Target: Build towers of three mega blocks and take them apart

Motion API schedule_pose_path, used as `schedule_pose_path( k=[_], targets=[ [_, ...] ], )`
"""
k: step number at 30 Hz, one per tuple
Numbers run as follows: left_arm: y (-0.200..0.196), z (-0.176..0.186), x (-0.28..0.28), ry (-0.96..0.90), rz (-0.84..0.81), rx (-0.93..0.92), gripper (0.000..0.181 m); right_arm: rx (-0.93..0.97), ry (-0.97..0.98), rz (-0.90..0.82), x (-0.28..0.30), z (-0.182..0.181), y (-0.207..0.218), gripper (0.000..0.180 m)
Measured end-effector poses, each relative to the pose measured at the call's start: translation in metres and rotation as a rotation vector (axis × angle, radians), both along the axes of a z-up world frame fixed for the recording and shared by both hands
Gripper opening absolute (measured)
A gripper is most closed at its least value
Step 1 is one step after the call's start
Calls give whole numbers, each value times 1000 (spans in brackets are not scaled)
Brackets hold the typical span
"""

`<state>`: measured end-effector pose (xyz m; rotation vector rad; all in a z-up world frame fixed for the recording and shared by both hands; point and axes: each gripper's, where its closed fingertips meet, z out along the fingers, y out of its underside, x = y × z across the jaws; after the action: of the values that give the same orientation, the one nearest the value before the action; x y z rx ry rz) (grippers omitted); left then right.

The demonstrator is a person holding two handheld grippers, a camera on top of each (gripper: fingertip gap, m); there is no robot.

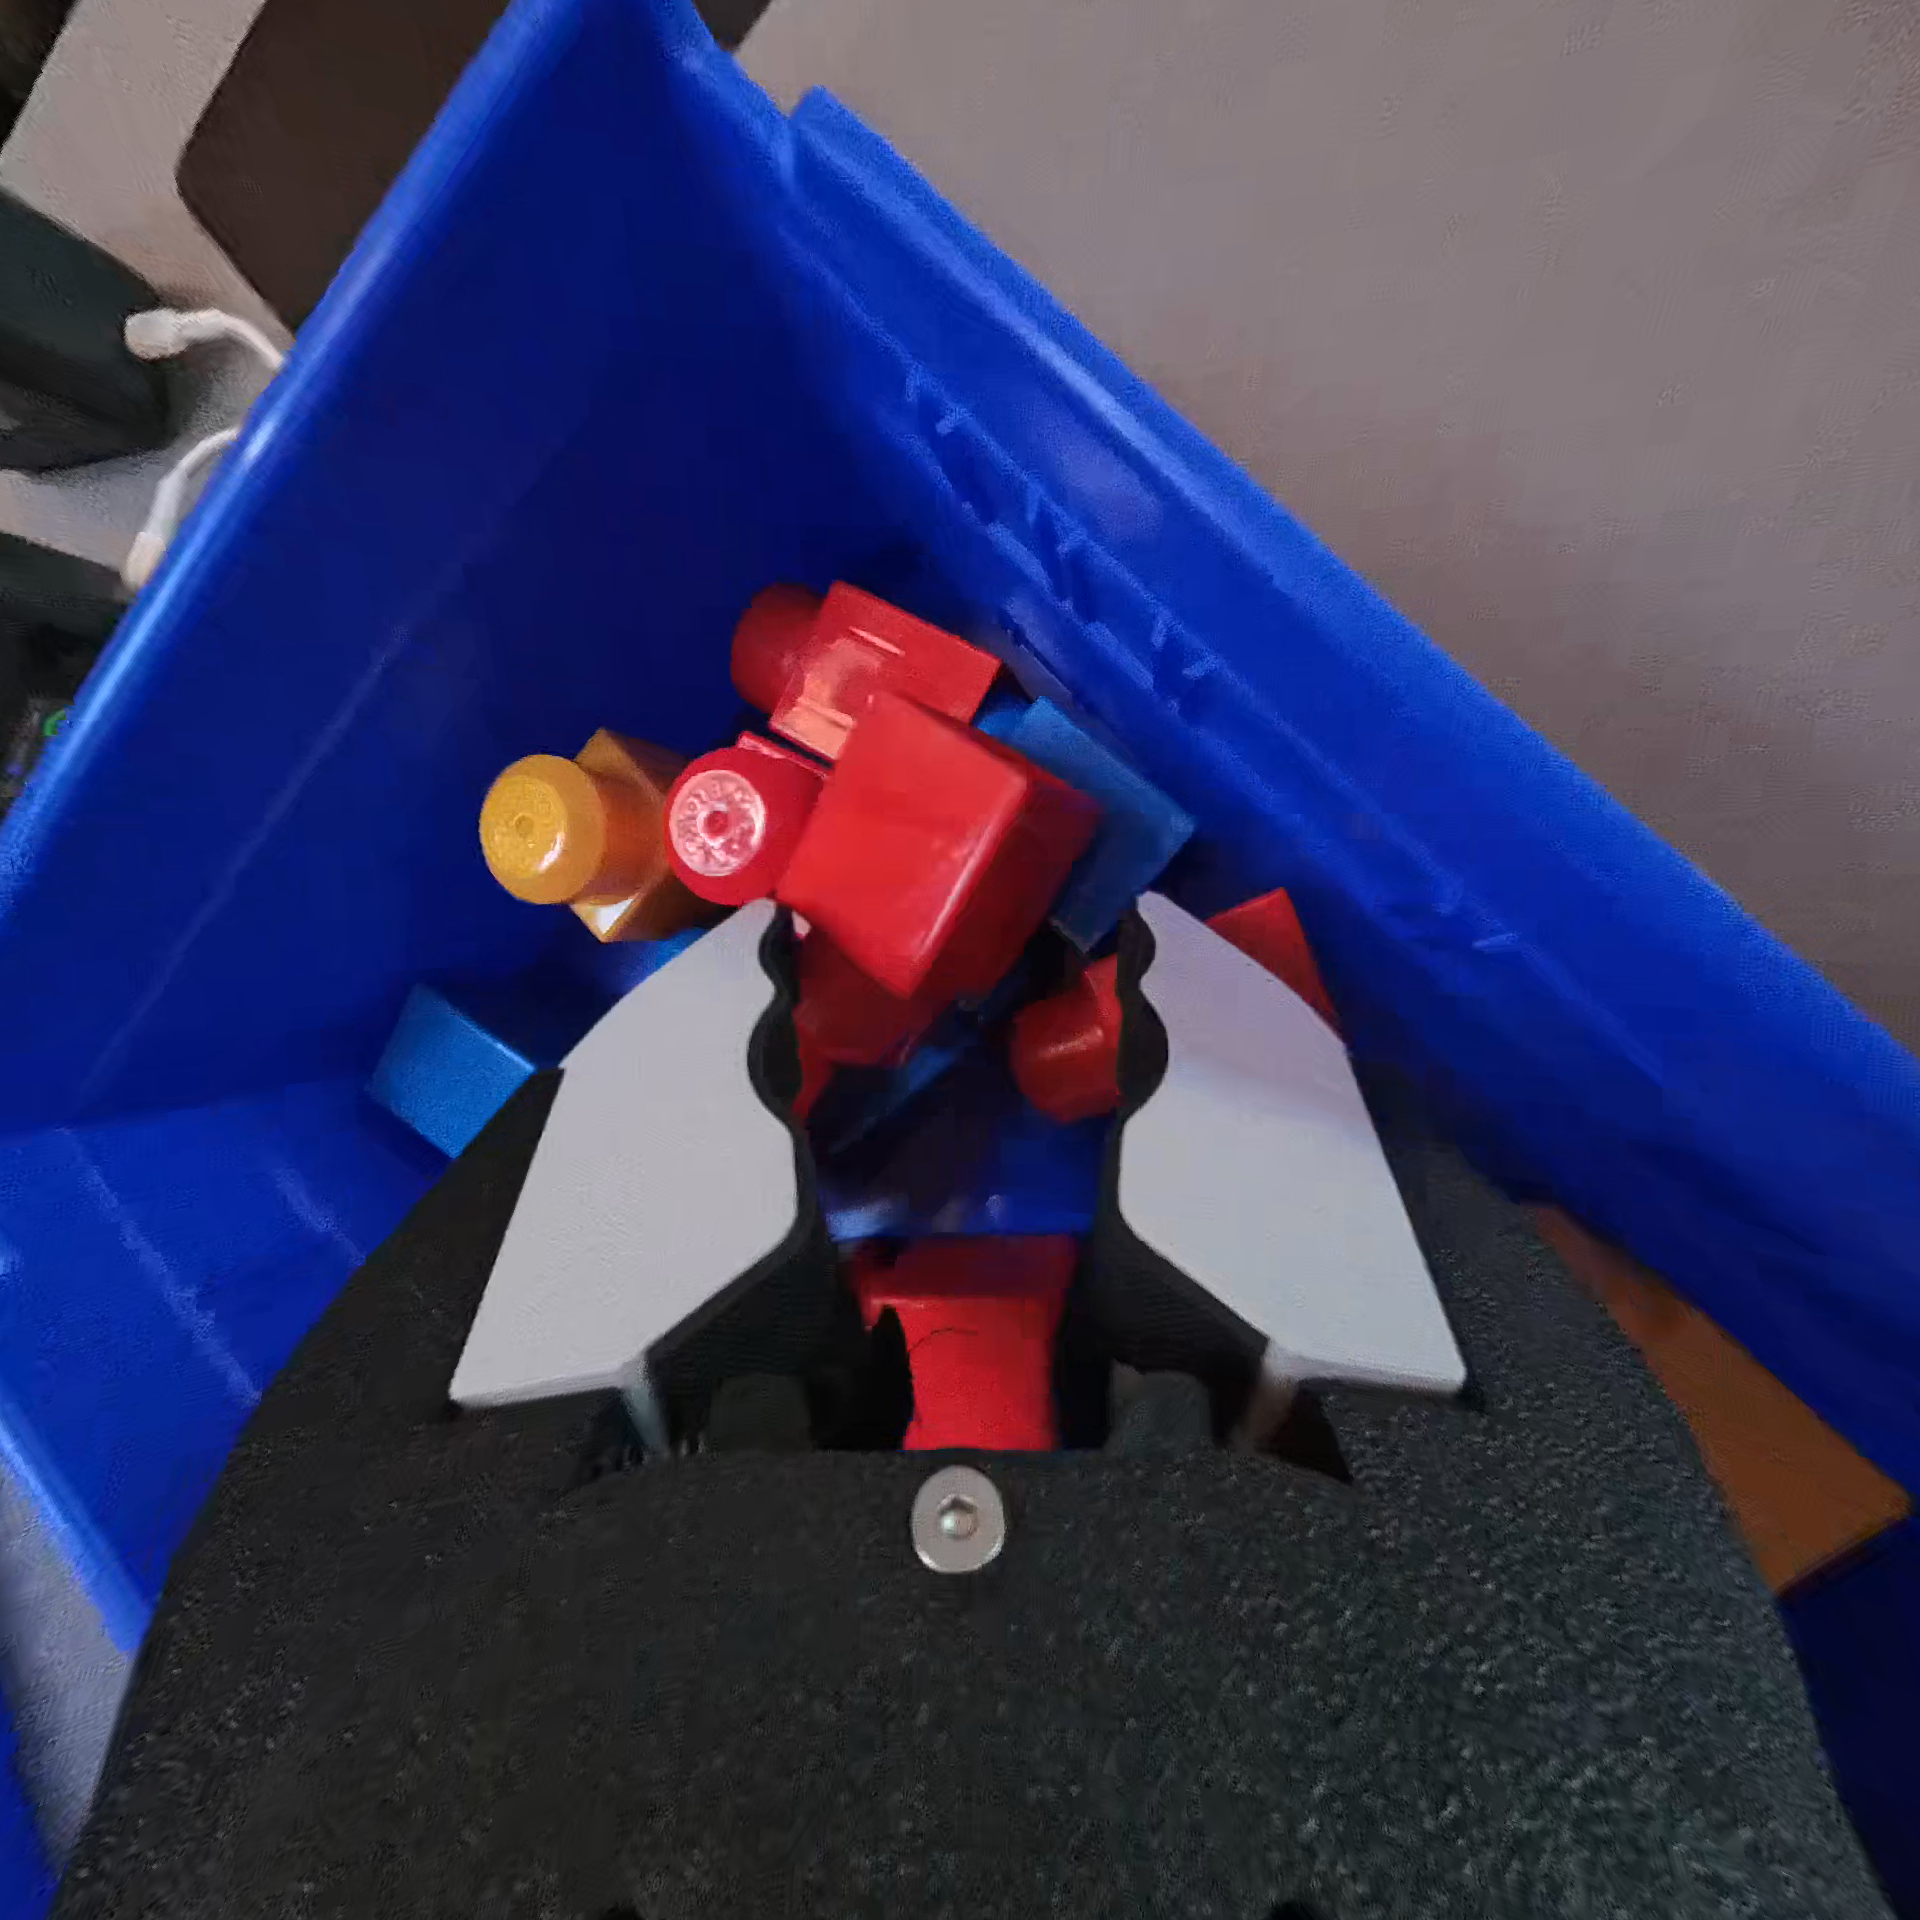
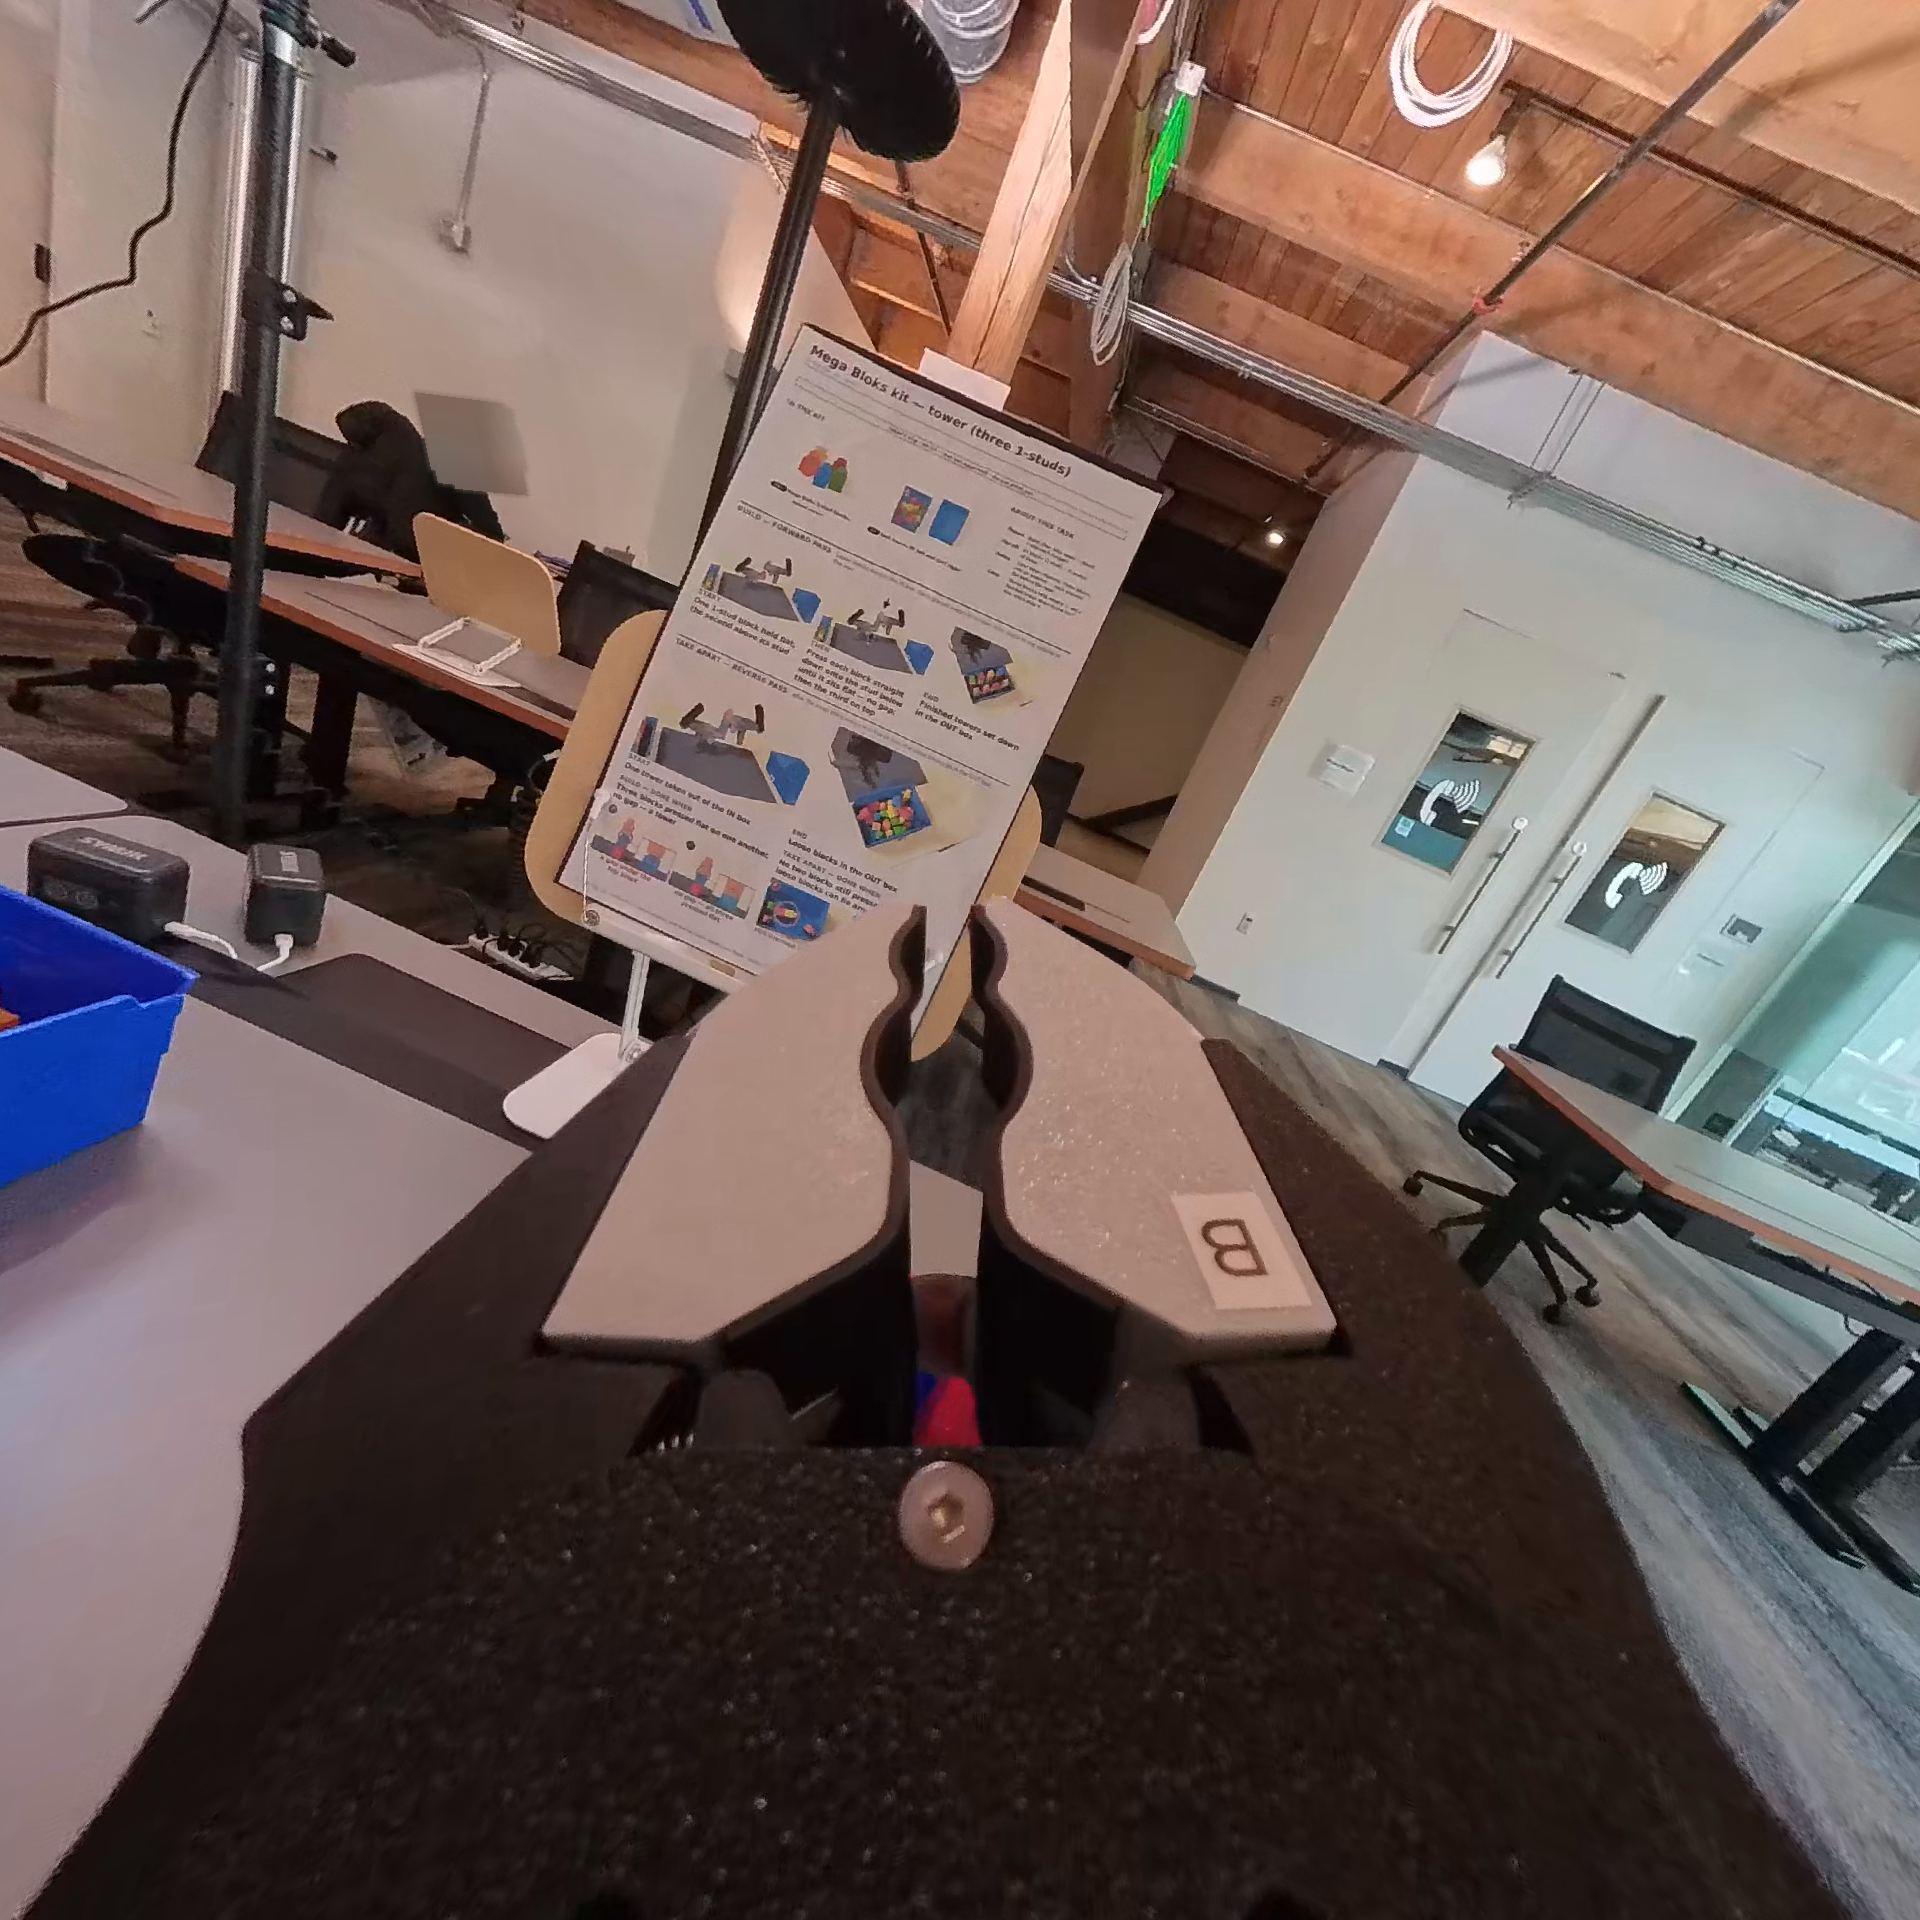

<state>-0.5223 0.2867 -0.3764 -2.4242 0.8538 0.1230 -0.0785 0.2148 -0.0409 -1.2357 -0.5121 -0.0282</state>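
Note:
In the left wrist view my left gripper [image 1: 951, 925] is open and reaches down into a blue bin [image 1: 468, 540]. It hovers over a pile of loose mega blocks in the bin's corner. A red block [image 1: 925, 852] lies just past the fingertips, and another red block [image 1: 873, 665] lies behind it. An orange block [image 1: 582, 842] is to the left, and blue blocks [image 1: 1101, 800] are beside and under the pile. A red stud [image 1: 1065, 1044] touches the right finger [image 1: 1247, 1143]. In the right wrist view my right gripper [image 2: 948, 930] is shut with only a thin slit and is raised above the table.
The blue bin also shows at the left edge of the right wrist view [image 2: 62, 1049], on the grey table [image 2: 312, 1195]. An instruction sheet on a stand [image 2: 852, 665] is ahead. Black chargers [image 2: 104, 873] sit at the table's back. Desks and chairs stand beyond.

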Motion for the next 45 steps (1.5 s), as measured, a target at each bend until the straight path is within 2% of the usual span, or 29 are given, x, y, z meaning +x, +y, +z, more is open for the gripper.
schedule_pose_path(
  k=[1,2,6,9,11,14,16,18,20,23,24,25,26,27,28,32,35,38,41,43,45],
  targets=[
    [1,2,5,-44,-27,10,50,5,-2,5,-1,1,-1,7],
    [3,6,2,-52,-1,24,34,8,-6,11,-2,1,-1,7],
    [6,30,3,-189,19,142,32,-10,-43,67,-17,-4,0,7],
    [6,77,2,-261,23,338,32,-40,-91,192,-41,-13,-3,8],
    [-3,128,23,-352,-86,522,32,-64,-139,396,-74,-23,-13,10],
    [-42,195,85,-465,-407,719,32,-116,-179,768,-124,-40,-39,16],
    [-66,215,123,-461,-586,747,32,-168,-162,944,-149,-48,-49,32],
    [-82,222,155,-404,-714,742,32,-229,-155,1043,-172,-59,-50,61],
    [-91,221,180,-331,-798,730,32,-295,-186,1062,-192,-75,-44,84],
    [-99,218,207,-280,-885,700,32,-347,-277,1027,-216,-102,-35,97],
    [-102,216,213,-275,-912,680,32,-349,-303,1028,-222,-108,-35,94],
    [-104,214,218,-269,-935,666,32,-349,-326,1040,-226,-113,-36,77],
    [-105,212,222,-265,-949,656,32,-333,-341,1055,-229,-115,-38,46],
    [-103,213,222,-266,-933,658,32,-307,-334,1071,-230,-113,-40,37],
    [-104,216,222,-291,-928,661,32,-290,-325,1066,-229,-110,-39,36],
    [-88,244,193,-393,-710,776,57,-238,-158,1043,-211,-81,-28,36],
    [-66,245,138,-379,-429,809,65,-216,-50,1026,-188,-64,-19,36],
    [-42,203,53,-208,-38,664,66,-205,-34,970,-171,-59,-9,36],
    [-47,142,-28,-98,336,385,73,-194,-37,910,-159,-57,-2,36],
    [-58,106,-50,-142,458,213,75,-188,-37,905,-155,-56,-1,36],
    [-58,86,-59,-215,508,140,74,-188,-35,902,-155,-56,0,36]
  ],
)
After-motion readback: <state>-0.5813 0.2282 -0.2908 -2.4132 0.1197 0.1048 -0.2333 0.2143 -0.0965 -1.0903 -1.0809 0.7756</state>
